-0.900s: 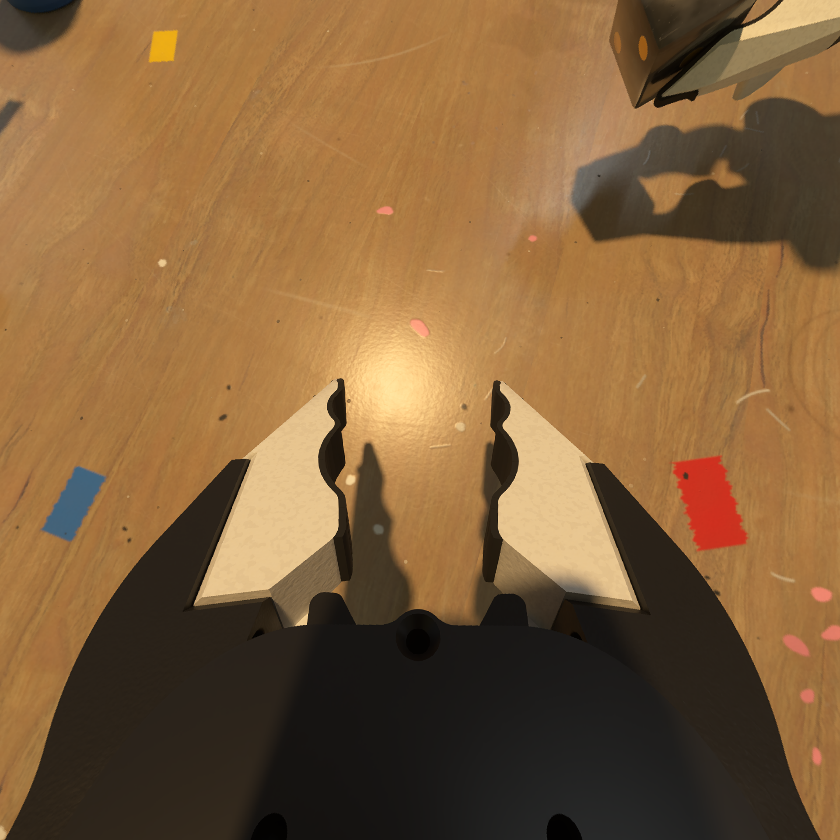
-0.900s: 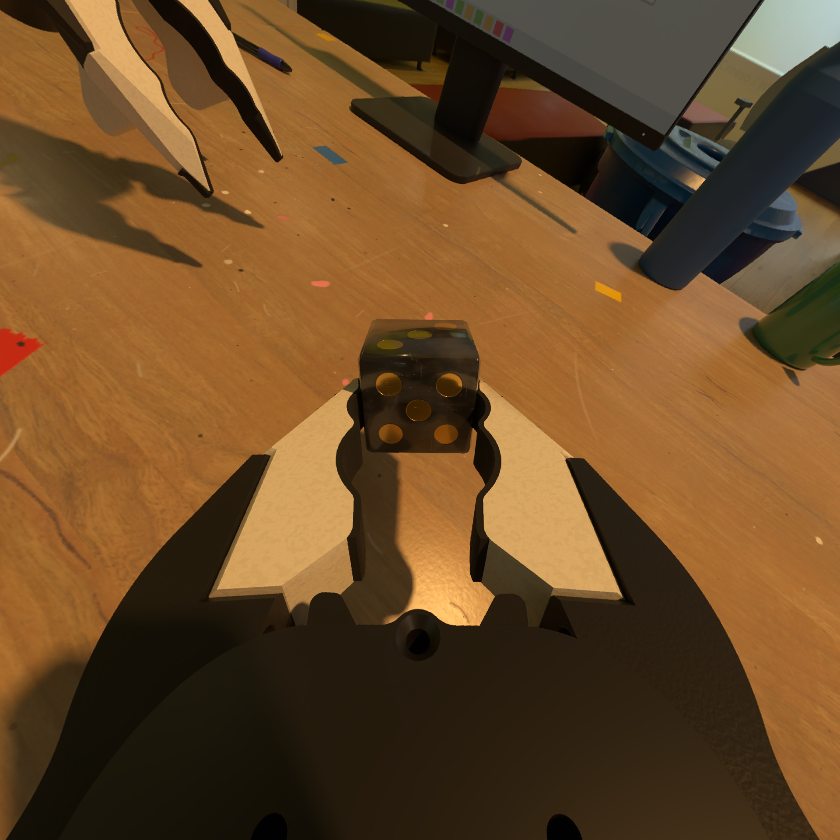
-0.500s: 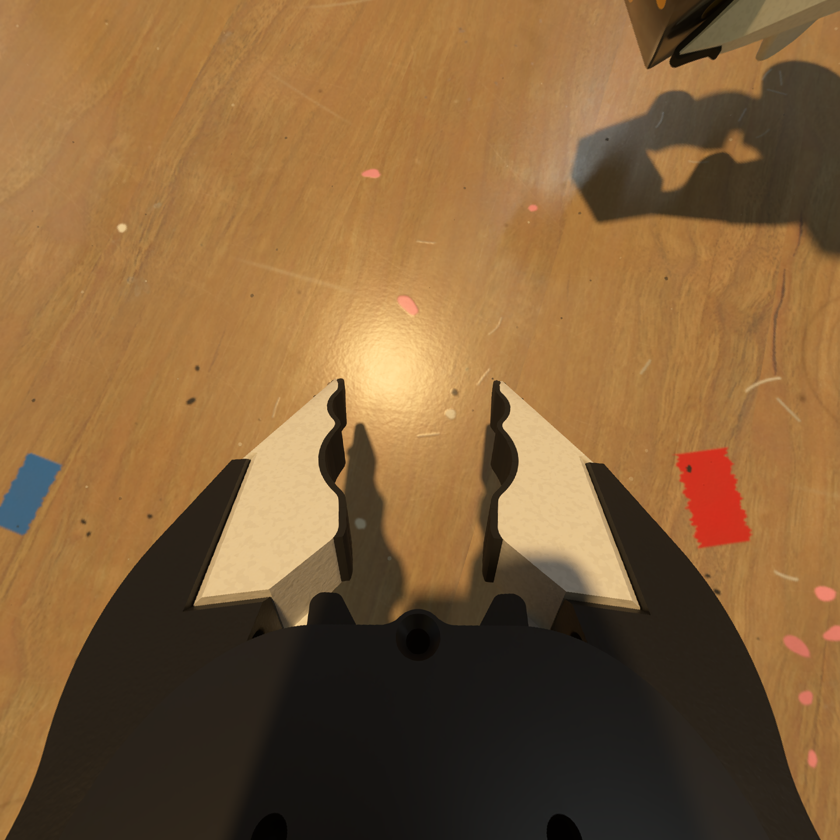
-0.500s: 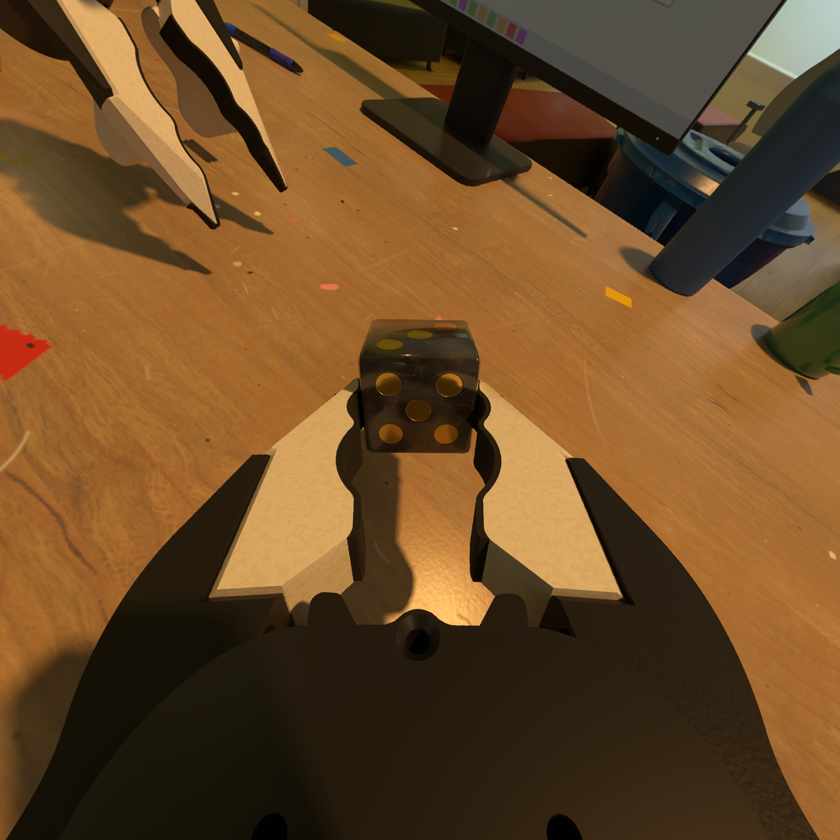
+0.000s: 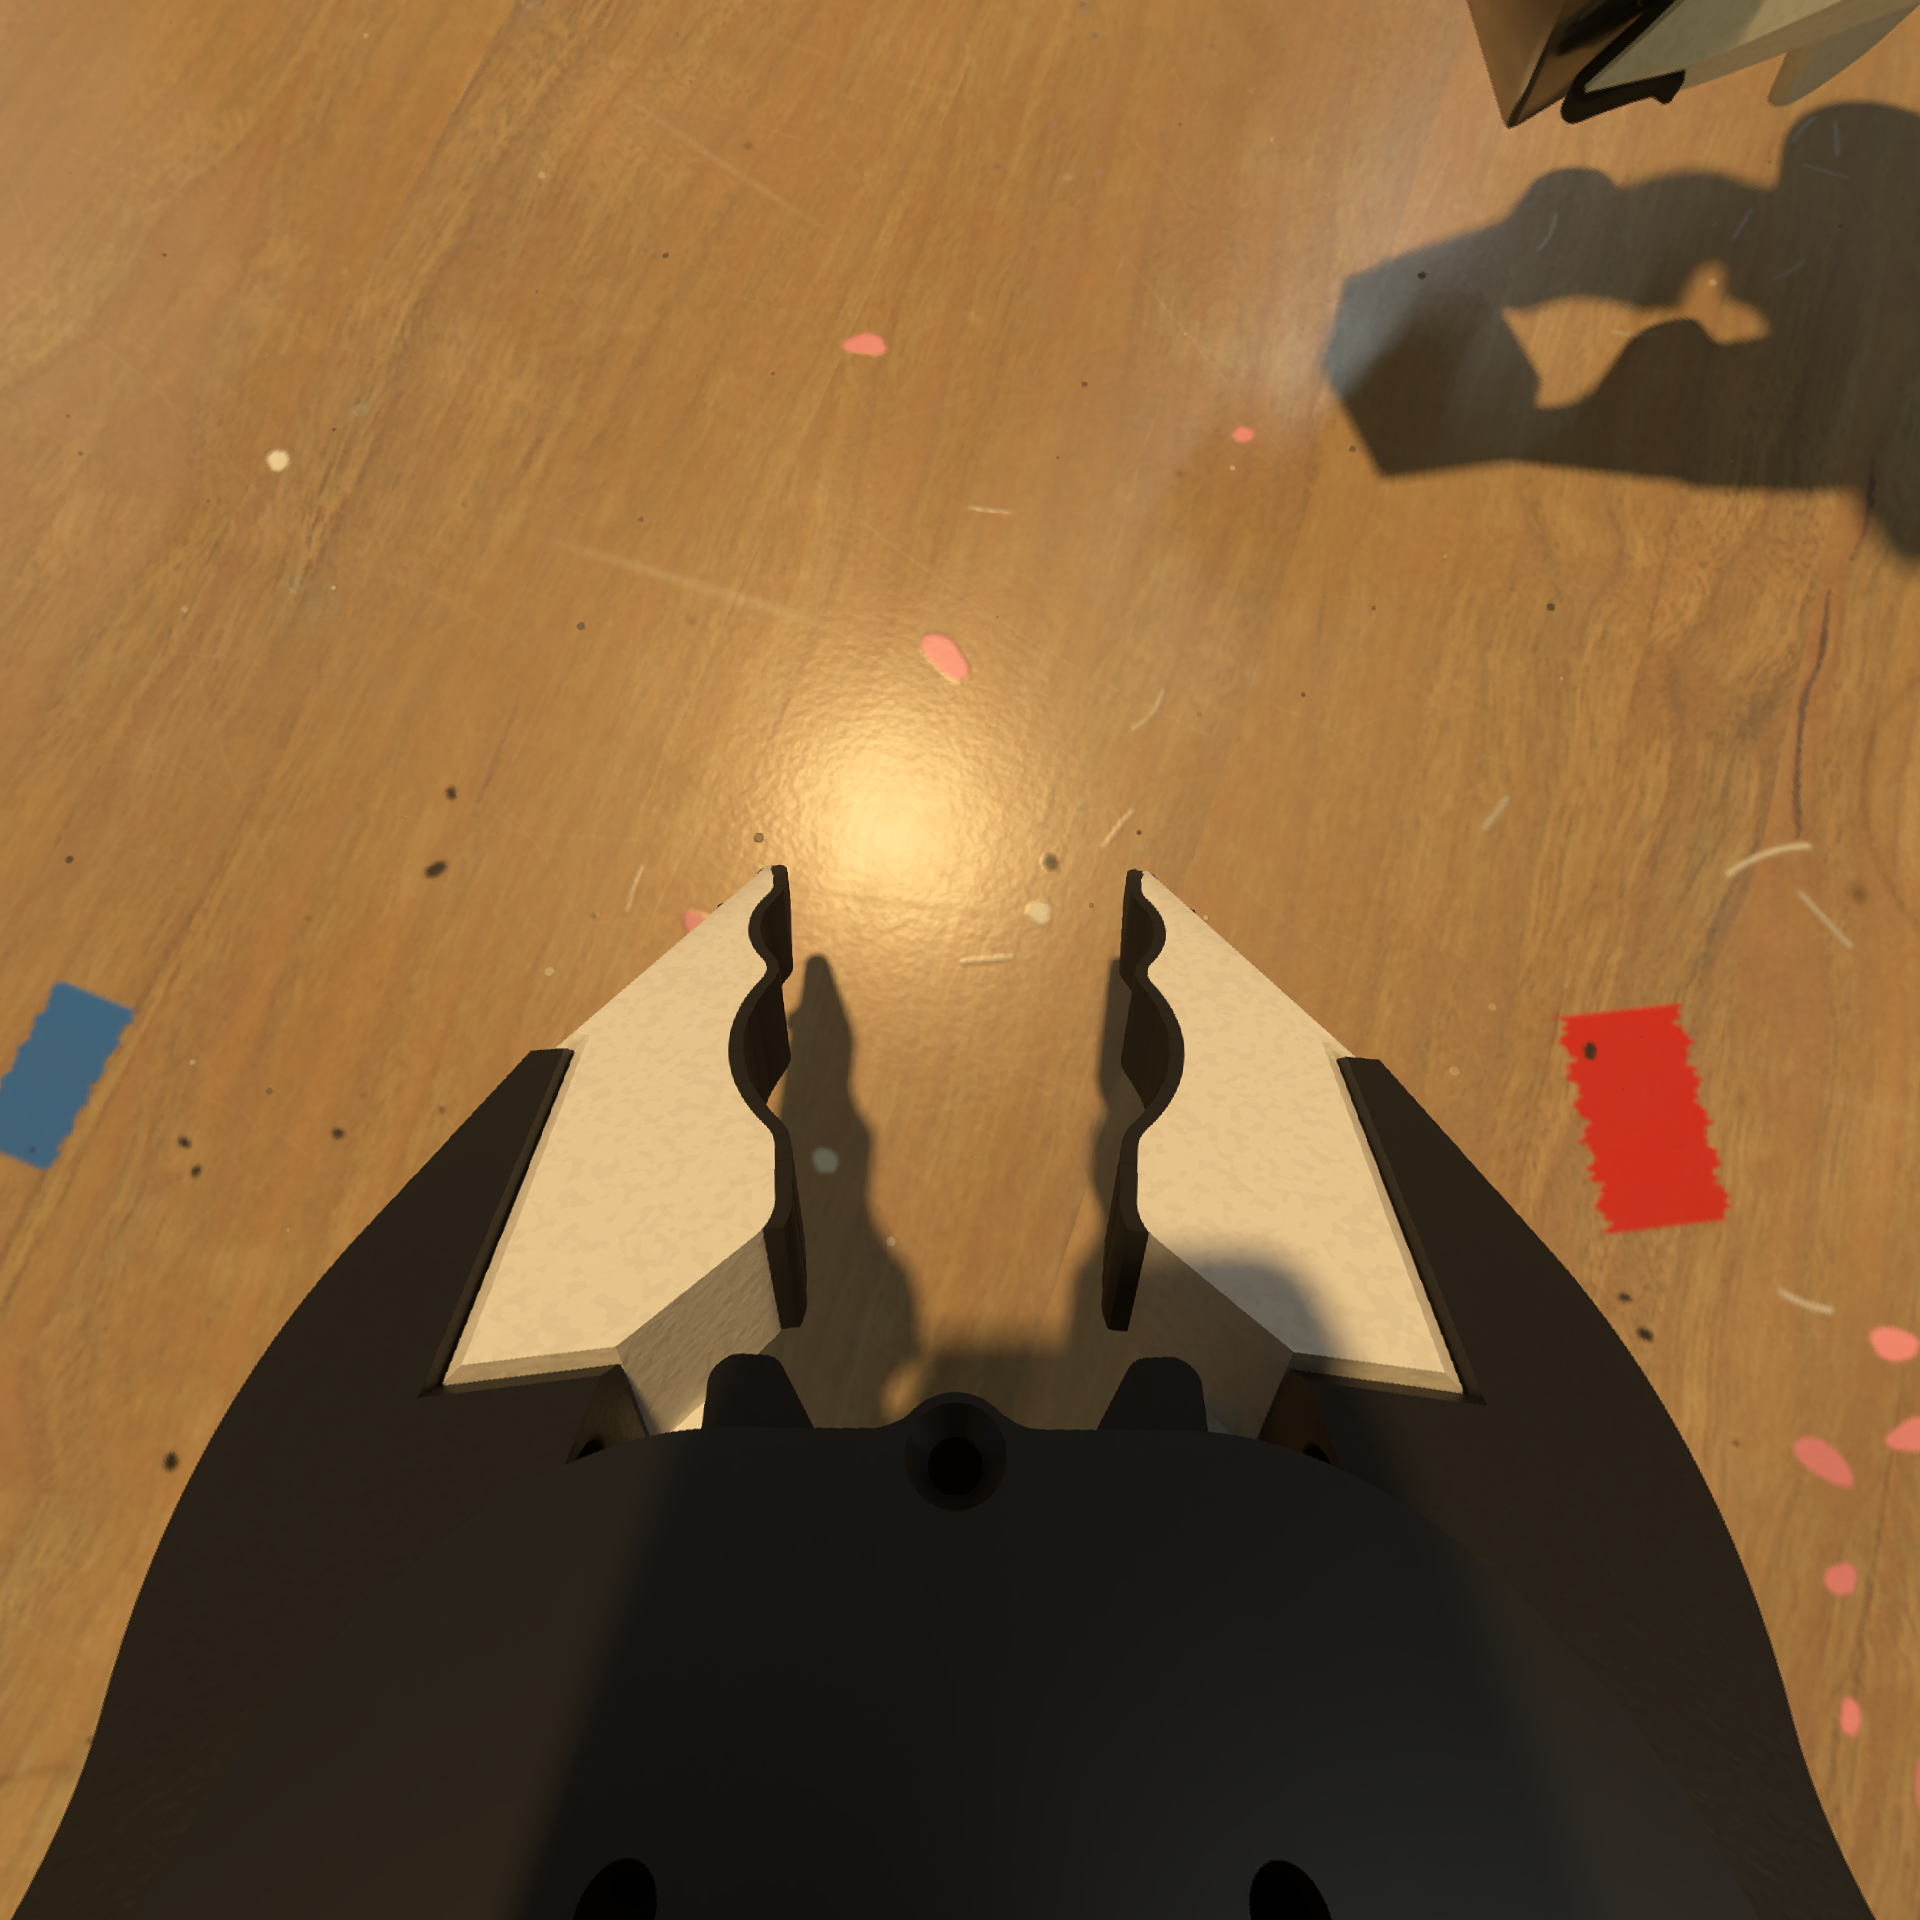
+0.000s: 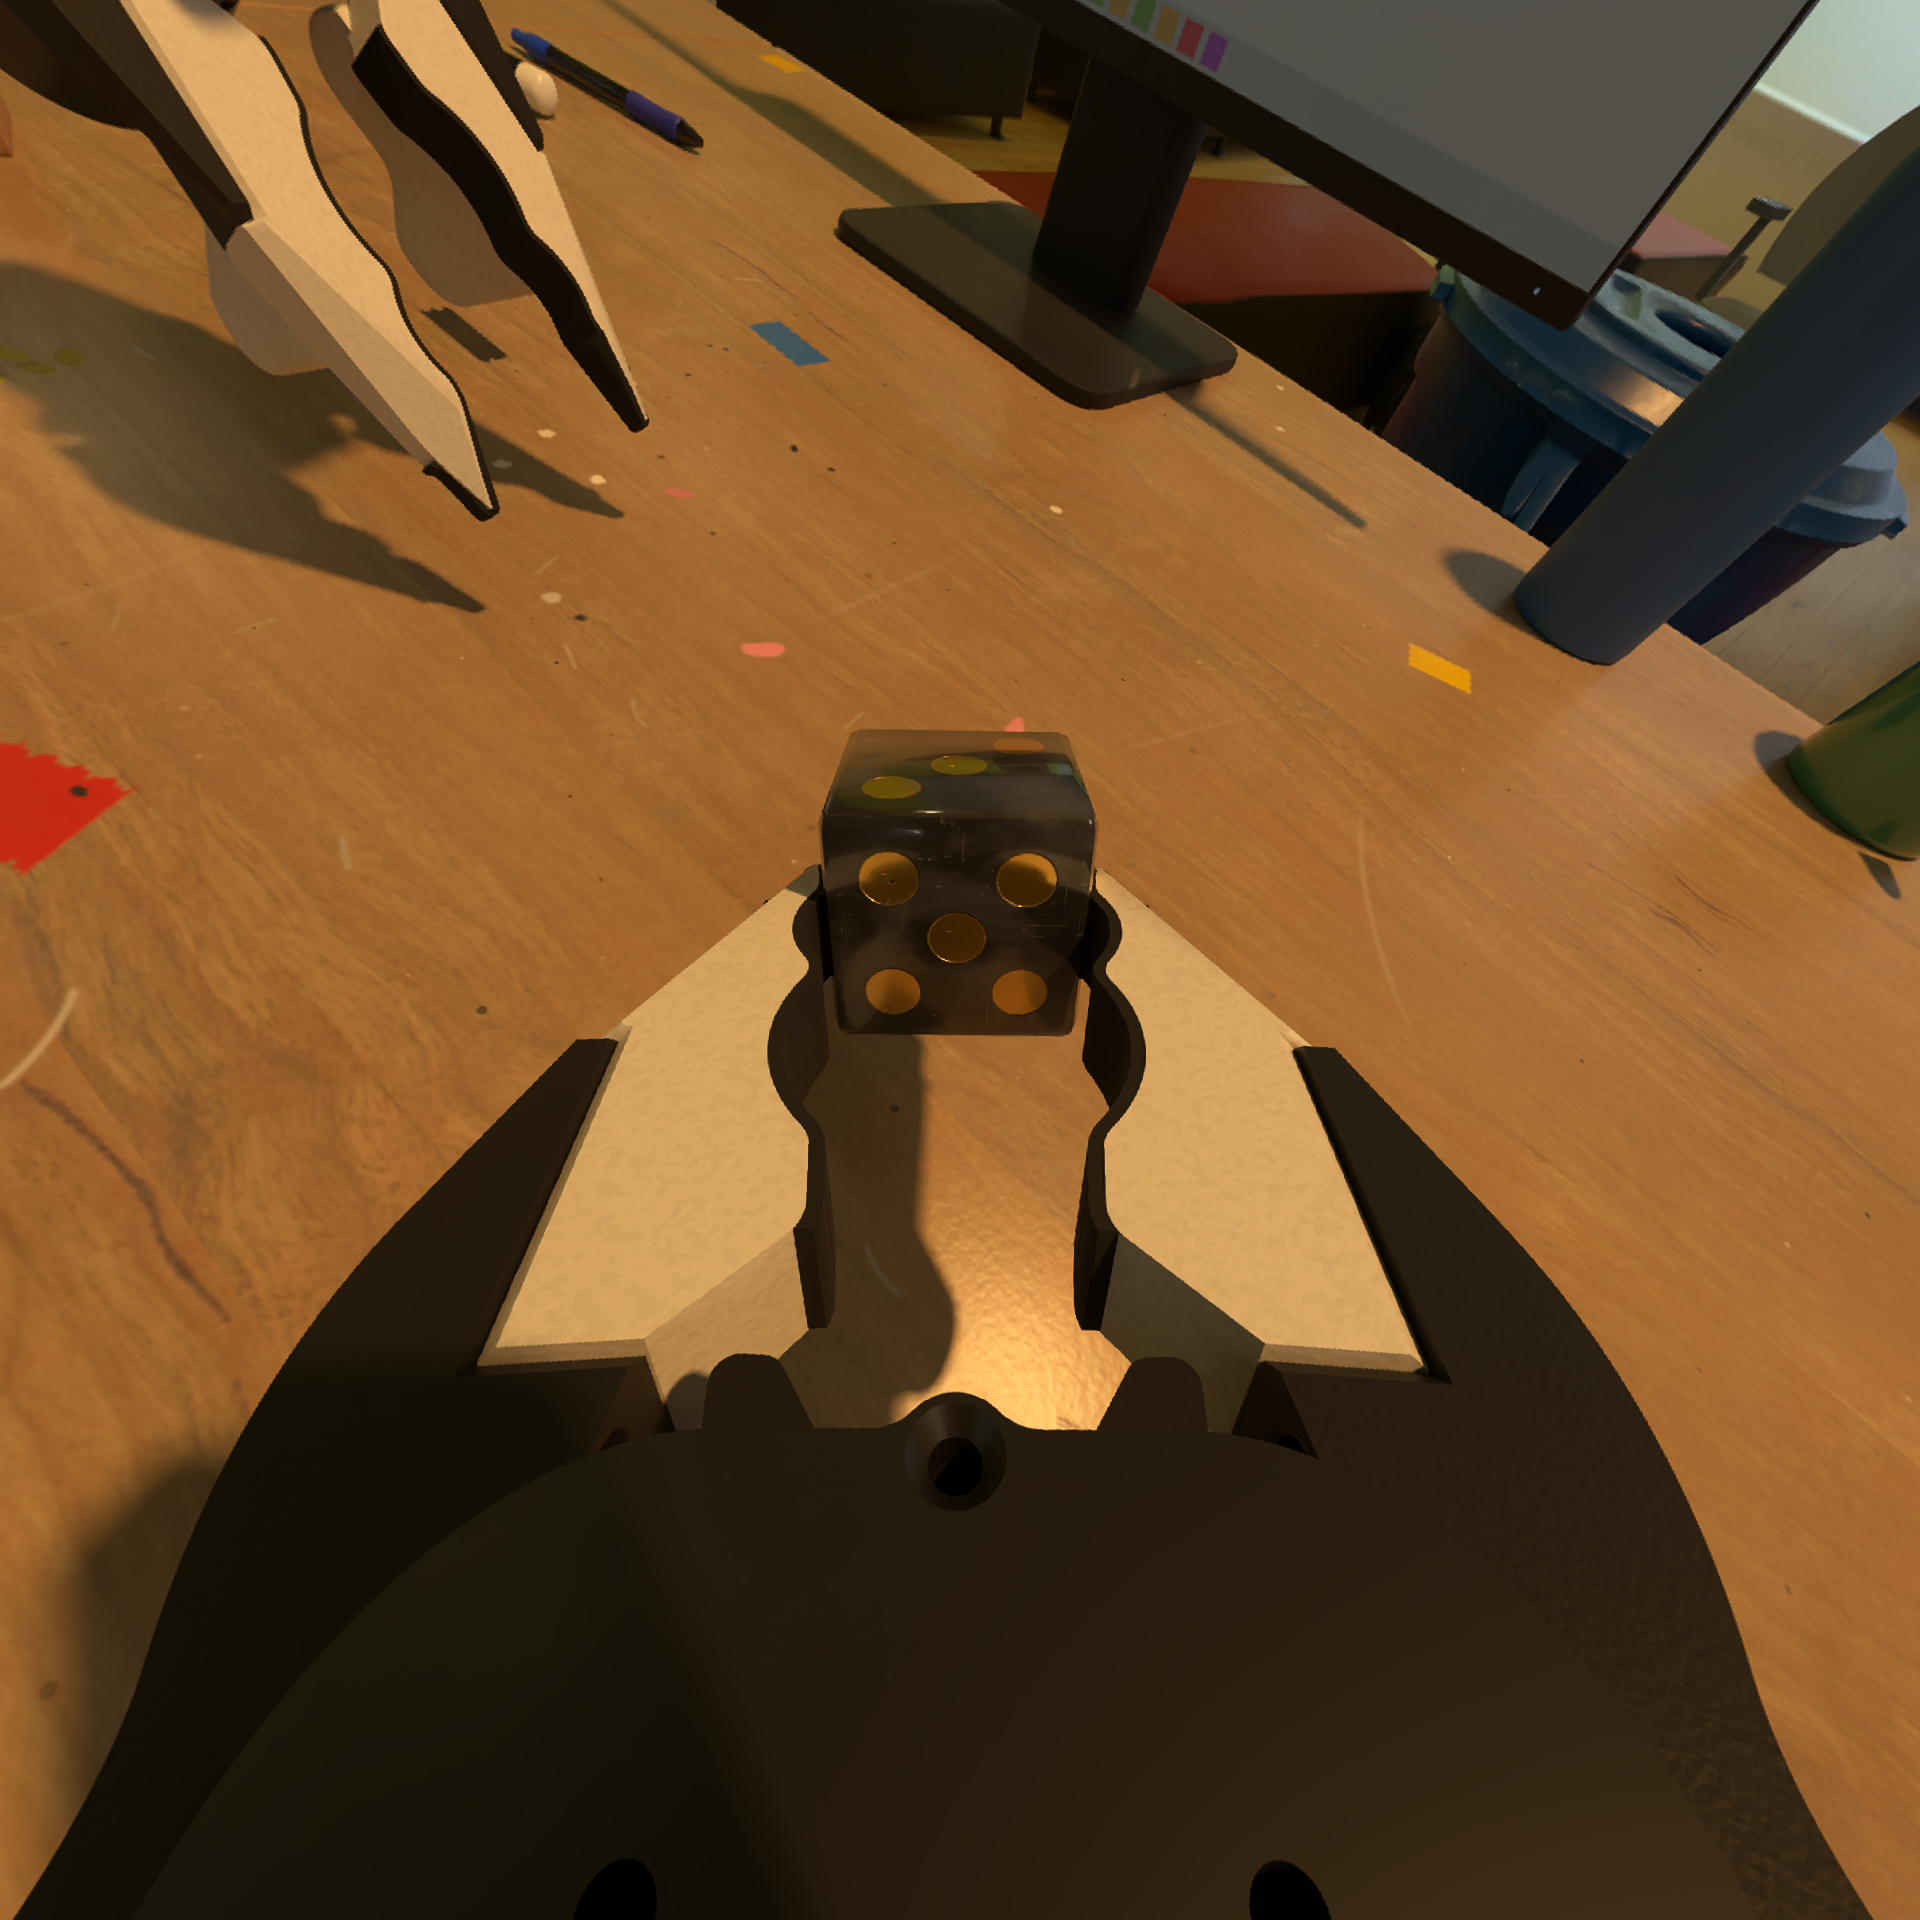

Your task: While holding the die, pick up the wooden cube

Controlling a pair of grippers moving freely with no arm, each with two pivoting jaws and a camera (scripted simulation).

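My right gripper (image 6: 956,883) is shut on a dark translucent die (image 6: 956,894) with gold pips and holds it just above the wooden table (image 6: 1299,935). A corner of the die (image 5: 1527,73) and the right gripper's fingers (image 5: 1704,52) show at the top right edge of the left wrist view. My left gripper (image 5: 956,883) is open and empty, pointing down at bare table. It also shows at the top left of the right wrist view (image 6: 556,468), jaws apart, tips close to the table. No wooden cube is in view.
A monitor stand (image 6: 1039,301), a pen (image 6: 613,88), a blue-grey cylinder (image 6: 1714,468) and a green mug (image 6: 1870,779) stand at the far side and right edge. Red (image 5: 1642,1117) and blue (image 5: 62,1070) tape patches lie on the table.
My left gripper has shifted over the table, so the die has slid almost out of the top right of its view. In the right wrist view it sits a little lower. The right gripper still holds the die.
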